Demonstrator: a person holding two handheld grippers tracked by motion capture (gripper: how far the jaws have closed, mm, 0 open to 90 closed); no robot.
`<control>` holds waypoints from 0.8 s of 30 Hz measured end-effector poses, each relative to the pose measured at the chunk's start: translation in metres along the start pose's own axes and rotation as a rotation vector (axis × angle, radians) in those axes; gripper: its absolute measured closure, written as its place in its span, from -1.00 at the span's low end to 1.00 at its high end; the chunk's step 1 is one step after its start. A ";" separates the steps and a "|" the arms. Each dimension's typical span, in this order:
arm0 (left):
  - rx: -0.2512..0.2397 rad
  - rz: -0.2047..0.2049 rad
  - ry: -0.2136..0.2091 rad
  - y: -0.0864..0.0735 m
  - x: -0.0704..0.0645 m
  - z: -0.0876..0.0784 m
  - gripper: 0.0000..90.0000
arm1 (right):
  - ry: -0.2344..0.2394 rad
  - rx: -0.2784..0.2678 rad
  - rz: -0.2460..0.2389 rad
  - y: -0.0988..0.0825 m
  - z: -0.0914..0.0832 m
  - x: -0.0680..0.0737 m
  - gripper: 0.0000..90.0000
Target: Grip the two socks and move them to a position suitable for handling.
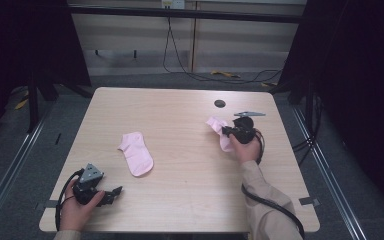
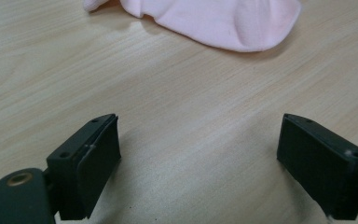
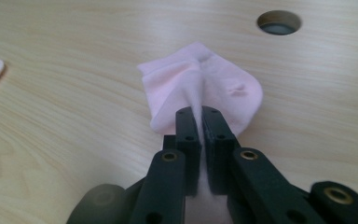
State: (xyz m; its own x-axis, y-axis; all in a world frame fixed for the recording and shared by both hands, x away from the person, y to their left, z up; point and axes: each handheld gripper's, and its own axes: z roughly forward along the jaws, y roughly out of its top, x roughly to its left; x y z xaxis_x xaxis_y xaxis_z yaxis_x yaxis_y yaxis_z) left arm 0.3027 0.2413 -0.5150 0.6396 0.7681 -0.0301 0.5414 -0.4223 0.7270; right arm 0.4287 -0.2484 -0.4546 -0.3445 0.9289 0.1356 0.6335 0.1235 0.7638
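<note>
Two pink socks are on the light wooden table (image 1: 180,110). One pink sock (image 1: 136,152) lies flat left of the middle; its rounded end (image 2: 223,23) shows ahead of my left gripper (image 2: 198,158), whose jaws stand wide apart over bare wood. That left gripper (image 1: 114,192) rests near the front left edge in a hand. My right gripper (image 3: 200,114) is shut on the second pink sock (image 3: 200,88), pinching a fold of its cloth so the fabric bunches up. In the high view the right gripper (image 1: 226,131) holds this sock (image 1: 217,125) at the right of the table.
A round cable hole (image 1: 220,103) sits in the tabletop behind the right gripper, also seen as the hole (image 3: 278,22). Black cables trail from both grippers. Beyond the far edge are carpet, loose cables and dark frame posts.
</note>
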 end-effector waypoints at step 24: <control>-0.010 -0.014 -0.006 0.000 -0.002 0.001 -0.73 | 0.159 0.050 -0.126 -0.024 -0.018 0.050 0.46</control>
State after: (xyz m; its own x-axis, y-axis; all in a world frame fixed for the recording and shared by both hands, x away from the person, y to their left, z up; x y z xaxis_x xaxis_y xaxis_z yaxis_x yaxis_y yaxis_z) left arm 0.3020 0.2394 -0.5156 0.6351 0.7712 -0.0441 0.5449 -0.4067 0.7333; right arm 0.3841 -0.2113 -0.4549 -0.5257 0.8387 0.1420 0.6107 0.2560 0.7493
